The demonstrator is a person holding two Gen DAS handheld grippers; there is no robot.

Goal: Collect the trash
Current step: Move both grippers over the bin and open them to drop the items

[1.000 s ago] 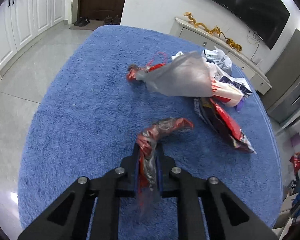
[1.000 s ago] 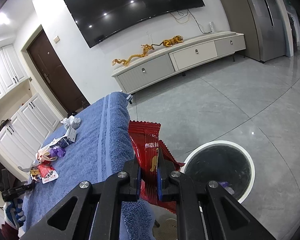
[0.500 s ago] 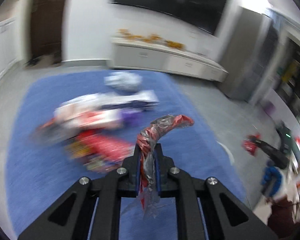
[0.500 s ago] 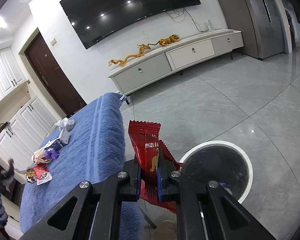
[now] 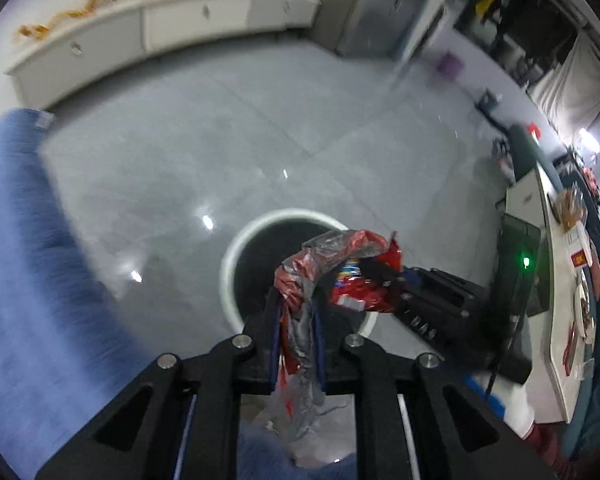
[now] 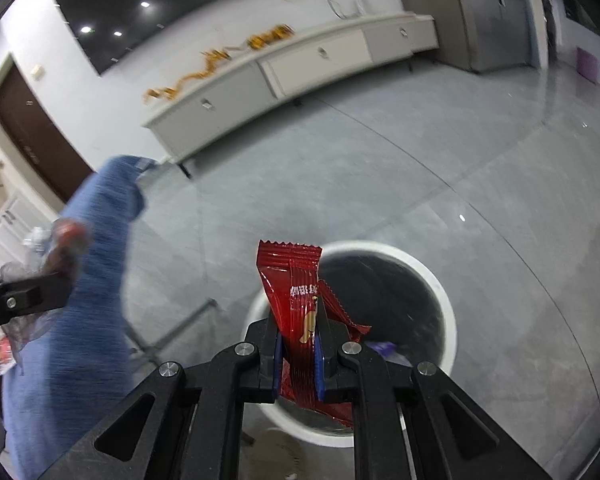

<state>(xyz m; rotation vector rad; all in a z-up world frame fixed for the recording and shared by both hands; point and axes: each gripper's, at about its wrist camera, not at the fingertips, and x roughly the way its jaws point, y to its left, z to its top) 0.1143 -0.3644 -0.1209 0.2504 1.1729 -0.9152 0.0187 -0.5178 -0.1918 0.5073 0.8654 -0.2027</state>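
My left gripper (image 5: 297,312) is shut on a crumpled red and clear plastic wrapper (image 5: 320,256), held above the round white-rimmed trash bin (image 5: 236,248) on the floor. My right gripper (image 6: 298,332) is shut on a red snack packet (image 6: 294,280), over the near rim of the same bin (image 6: 440,292). In the left wrist view the right gripper (image 5: 380,280) and its red packet (image 5: 360,290) show just right of my wrapper. In the right wrist view the left gripper (image 6: 66,276) enters from the left with its wrapper (image 6: 66,240), blurred.
The blue towel-covered table (image 5: 28,280) lies to the left; its edge (image 6: 100,260) is close to the bin. A white TV cabinet (image 6: 300,64) stands along the far wall. A desk with clutter (image 5: 560,280) is at the right. Grey tile floor surrounds the bin.
My left gripper swung right from over the table's trash pile to above the bin, wrapper still held. My right gripper tilted down nearer the bin with its packet.
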